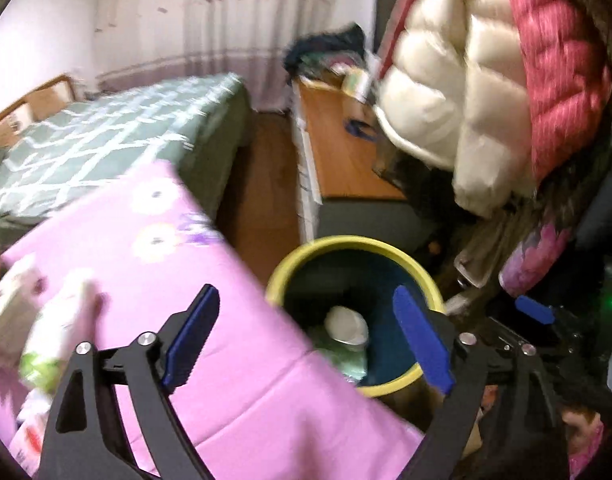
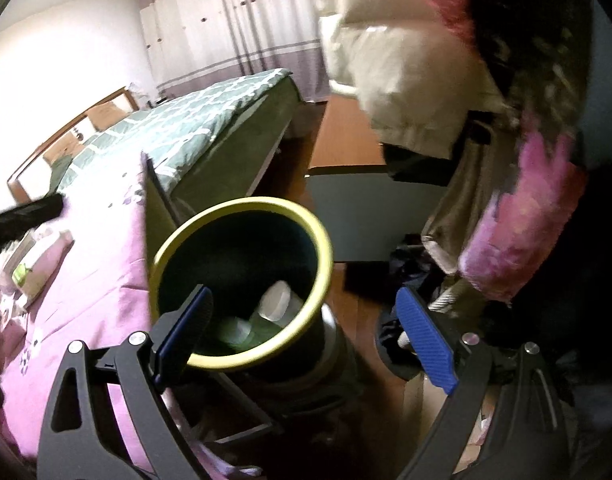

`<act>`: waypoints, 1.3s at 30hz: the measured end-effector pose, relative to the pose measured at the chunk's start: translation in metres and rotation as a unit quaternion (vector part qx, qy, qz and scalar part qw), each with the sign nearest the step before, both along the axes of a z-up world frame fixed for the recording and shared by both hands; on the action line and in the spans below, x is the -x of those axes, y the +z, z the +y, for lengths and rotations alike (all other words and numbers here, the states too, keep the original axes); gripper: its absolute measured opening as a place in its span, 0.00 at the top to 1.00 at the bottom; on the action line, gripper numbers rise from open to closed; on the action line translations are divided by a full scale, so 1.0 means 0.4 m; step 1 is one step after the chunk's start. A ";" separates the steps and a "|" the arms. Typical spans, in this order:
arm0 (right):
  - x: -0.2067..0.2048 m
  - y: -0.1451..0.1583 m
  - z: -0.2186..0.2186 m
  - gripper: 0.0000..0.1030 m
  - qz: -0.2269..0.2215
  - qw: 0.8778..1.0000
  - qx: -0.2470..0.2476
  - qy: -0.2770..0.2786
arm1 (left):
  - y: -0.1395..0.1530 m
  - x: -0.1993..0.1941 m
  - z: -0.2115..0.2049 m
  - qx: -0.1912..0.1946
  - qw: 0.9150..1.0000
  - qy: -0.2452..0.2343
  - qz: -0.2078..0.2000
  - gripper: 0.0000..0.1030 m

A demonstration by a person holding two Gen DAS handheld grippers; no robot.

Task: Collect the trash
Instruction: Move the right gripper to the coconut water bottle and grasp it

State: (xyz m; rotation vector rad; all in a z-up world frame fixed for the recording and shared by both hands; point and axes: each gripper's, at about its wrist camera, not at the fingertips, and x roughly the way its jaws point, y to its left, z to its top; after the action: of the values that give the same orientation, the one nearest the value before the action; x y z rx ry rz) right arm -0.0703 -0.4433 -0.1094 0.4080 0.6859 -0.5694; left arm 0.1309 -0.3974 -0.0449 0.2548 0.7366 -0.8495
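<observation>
Trash left on the pink bed cover lies left of the left gripper, nearer it than the right gripper; both jaws stand apart and empty over the yellow-rimmed bin.

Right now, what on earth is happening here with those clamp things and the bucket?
A person is tidying a bedroom, collecting trash with a hand-held two-finger gripper in each hand. Both the left gripper and the right gripper hover with jaws open and empty by a dark round bin with a yellow rim, beside the pink flowered bedspread. A white-capped plastic bottle already lies in the bin; more litter waits on the bedspread.
</observation>
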 end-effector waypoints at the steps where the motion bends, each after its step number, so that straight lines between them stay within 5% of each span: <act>1: -0.009 0.001 0.011 0.14 0.000 1.000 0.001 0.006 | 0.010 -0.003 0.047 0.006 1.000 0.018 -0.004 0.14; 8: -0.116 0.004 0.126 0.14 0.009 0.997 0.007 0.079 | 0.043 -0.021 0.399 0.018 0.986 0.163 -0.021 0.12; 12: -0.191 0.003 0.221 0.14 0.015 0.991 0.006 0.131 | 0.055 -0.010 0.611 0.018 0.967 0.253 -0.035 0.11; 19: -0.327 0.020 0.411 0.14 0.016 0.974 0.011 0.227 | 0.055 0.024 0.852 0.037 0.942 0.333 -0.039 0.10; 28: -0.525 0.090 0.652 0.14 -0.002 0.946 0.029 0.323 | 0.035 0.038 0.949 0.044 0.932 0.359 -0.036 0.10; 39: -0.729 0.057 0.773 0.14 0.032 0.962 0.038 0.268 | 0.000 0.009 1.005 0.060 0.928 0.369 -0.010 0.10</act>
State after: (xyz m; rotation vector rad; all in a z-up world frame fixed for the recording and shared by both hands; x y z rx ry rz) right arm 0.2214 -0.1342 -0.0866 0.1188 0.7969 -0.0935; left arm 0.1271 0.0046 -0.0448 -0.1278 0.6841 -0.1693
